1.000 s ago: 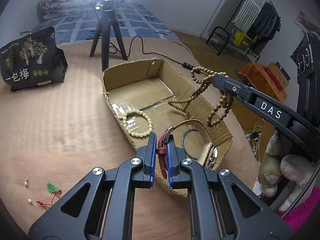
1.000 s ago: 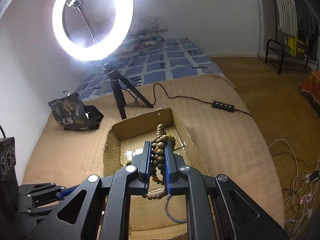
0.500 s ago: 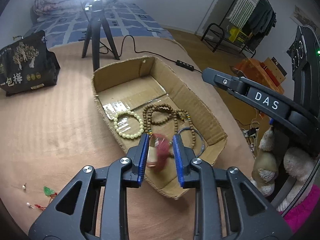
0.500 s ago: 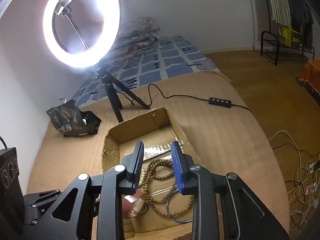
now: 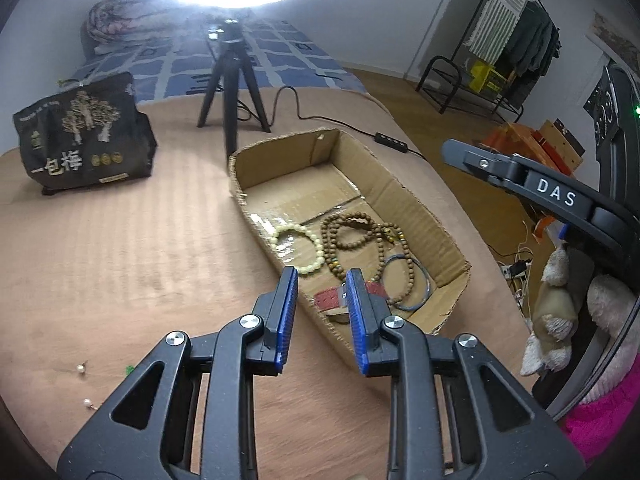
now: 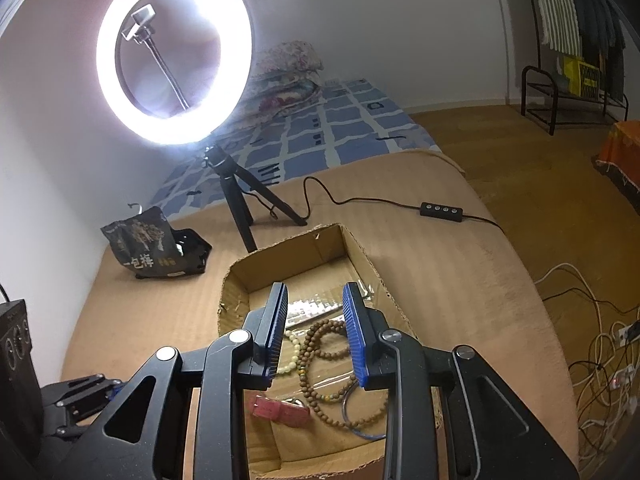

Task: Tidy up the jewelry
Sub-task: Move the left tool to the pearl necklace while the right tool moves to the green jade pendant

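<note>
Now both tools agape above box (image 5: pixel 404 196)

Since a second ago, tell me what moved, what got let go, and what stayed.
Both grippers opened. The left gripper dropped the red watch into the box; the right gripper released the brown beads, which now lie coiled on the box floor. Both have pulled back, empty. The pale bracelet, blue bangle, box and tripod stayed put.

Rough cardboard box (image 5: pixel 416 204), seemingly wooden beads (image 5: pixel 352 236) (matt), glossy tape (image 6: pixel 316 310).
</note>
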Demonstrator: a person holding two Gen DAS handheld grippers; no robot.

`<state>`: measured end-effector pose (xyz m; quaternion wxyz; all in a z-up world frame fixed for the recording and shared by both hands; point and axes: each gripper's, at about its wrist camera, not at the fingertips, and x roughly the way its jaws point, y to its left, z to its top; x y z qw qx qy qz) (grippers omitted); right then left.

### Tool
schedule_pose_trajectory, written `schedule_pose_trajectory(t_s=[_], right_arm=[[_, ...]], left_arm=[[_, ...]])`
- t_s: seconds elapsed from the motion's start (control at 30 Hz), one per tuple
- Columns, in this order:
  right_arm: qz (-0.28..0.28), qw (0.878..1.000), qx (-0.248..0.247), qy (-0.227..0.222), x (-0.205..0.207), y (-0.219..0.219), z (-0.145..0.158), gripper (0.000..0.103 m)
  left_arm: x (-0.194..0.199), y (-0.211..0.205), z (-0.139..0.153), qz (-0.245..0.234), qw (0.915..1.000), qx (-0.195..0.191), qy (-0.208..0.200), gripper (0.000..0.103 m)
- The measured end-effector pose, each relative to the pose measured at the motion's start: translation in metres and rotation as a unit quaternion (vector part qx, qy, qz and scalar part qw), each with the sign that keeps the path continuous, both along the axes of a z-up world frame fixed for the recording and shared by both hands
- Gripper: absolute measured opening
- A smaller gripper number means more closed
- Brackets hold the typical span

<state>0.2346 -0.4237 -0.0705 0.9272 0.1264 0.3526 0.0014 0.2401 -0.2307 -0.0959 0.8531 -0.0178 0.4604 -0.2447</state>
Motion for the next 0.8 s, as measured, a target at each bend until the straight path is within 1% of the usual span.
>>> schedule_pose_trajectory(t_s=[0.13,0.37,0.4,0.43,0.47,0.5,0.53,0.57,0.7,0.8], right_arm=[[0.005,1.0,-0.002,-0.007,-0.004,0.004,0.006,0.027],[0.035,0.999,-0.012,-0.015,-0.009,0.026,0.013,0.027],[0.043,0.999,-0.014,-0.016,-0.01,0.032,0.013,0.027],[0.049,0.999,-0.015,-0.017,-0.011,0.036,0.014,0.027],[0.056,0.998,-0.016,-0.016,-0.012,0.04,0.014,0.029],[0.066,0.998,-0.018,-0.016,-0.012,0.047,0.013,0.036],[0.073,0.997,-0.019,-0.016,-0.013,0.052,0.014,0.043],[0.081,0.996,-0.02,-0.017,-0.014,0.058,0.013,0.044],[0.11,0.994,-0.022,-0.008,-0.015,0.083,0.006,0.044],[0.145,0.989,-0.034,0.006,-0.017,0.11,-0.005,0.045]], left_arm=[[-0.003,0.021,0.01,0.016,0.9998,0.005,-0.012,0.024],[-0.01,0.068,0.025,0.043,0.9978,0.03,-0.041,0.024],[-0.012,0.076,0.027,0.048,0.9973,0.034,-0.045,0.027],[-0.013,0.086,0.029,0.056,0.9966,0.035,-0.049,0.033],[-0.014,0.093,0.03,0.062,0.9961,0.036,-0.051,0.036],[-0.016,0.105,0.032,0.073,0.9951,0.037,-0.056,0.04],[-0.017,0.116,0.032,0.082,0.9941,0.038,-0.059,0.04],[-0.018,0.125,0.032,0.09,0.9935,0.04,-0.058,0.04],[-0.019,0.166,0.028,0.121,0.9908,0.039,-0.047,0.04],[-0.025,0.192,0.024,0.138,0.989,0.039,-0.037,0.04]])
